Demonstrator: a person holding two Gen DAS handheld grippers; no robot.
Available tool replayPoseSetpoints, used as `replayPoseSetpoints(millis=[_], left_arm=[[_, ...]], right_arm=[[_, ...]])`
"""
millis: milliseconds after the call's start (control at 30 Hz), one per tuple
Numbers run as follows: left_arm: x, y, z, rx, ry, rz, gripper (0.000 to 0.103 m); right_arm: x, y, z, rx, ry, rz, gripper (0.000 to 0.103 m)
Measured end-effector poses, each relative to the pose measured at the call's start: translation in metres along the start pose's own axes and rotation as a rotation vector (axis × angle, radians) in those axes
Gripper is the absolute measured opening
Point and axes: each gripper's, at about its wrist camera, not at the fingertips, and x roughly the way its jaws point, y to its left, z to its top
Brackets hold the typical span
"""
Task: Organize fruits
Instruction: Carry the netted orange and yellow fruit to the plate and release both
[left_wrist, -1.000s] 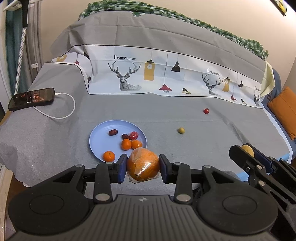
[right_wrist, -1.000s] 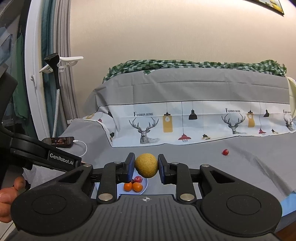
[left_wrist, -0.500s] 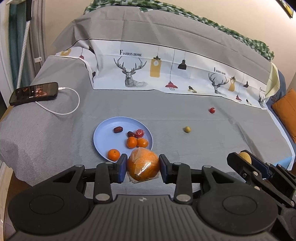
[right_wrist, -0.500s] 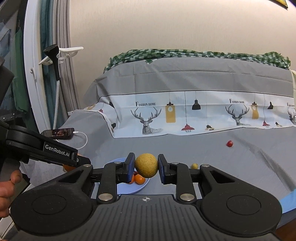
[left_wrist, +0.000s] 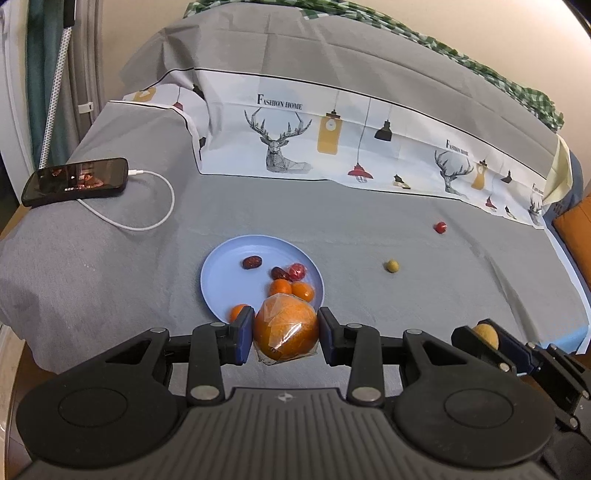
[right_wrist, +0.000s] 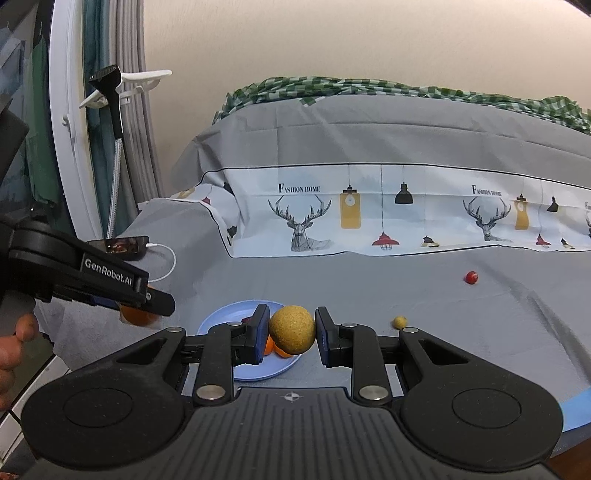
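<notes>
At lower centre of each wrist view, the left gripper (left_wrist: 286, 334) is clamping a wrapped orange (left_wrist: 286, 329) and the right gripper (right_wrist: 291, 335) a yellow fruit (right_wrist: 291, 329), both nearing the blue plate (left_wrist: 225, 280); releasing over bare plate is judged next.

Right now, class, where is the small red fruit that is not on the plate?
The small red fruit lies alone on the grey sheet, far right of the blue plate, beyond the small yellow-green fruit, near the deer-print band.
</notes>
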Motion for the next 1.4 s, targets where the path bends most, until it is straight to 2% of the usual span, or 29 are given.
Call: replayPoseSetpoints(millis=[167, 400, 767, 900, 1267, 1367, 1400], left_arm=[[0.006, 0.012, 0.01, -0.01, -0.012, 0.013, 0.041], [0.034, 0.031, 0.022, -0.016, 0.02, 0.029, 0.041], [0.117, 0.049, 0.04, -0.007, 0.099, 0.054, 0.041], [0.152, 0.052, 0.043, 0.001, 0.155, 0.056, 0.041], [0.223, 0.055, 0.048, 0.066, 0.223, 0.114, 0.041], [0.237, 0.054, 0.05, 0.082, 0.242, 0.133, 0.041], [0.238, 0.053, 0.052, 0.087, 0.234, 0.137, 0.047]], right_arm=[[0.017, 0.007, 0.003, -0.019, 0.021, 0.02, 0.028], [0.058, 0.018, 0.006, -0.056, 0.069, 0.042, 0.028], [0.148, 0.031, -0.011, -0.105, 0.218, 0.054, 0.028], [0.183, 0.034, -0.022, -0.118, 0.279, 0.05, 0.028], [0.251, 0.032, -0.043, -0.109, 0.383, 0.052, 0.028], [0.264, 0.031, -0.041, -0.12, 0.372, 0.022, 0.028], [0.268, 0.031, -0.039, -0.128, 0.358, 0.022, 0.028]])
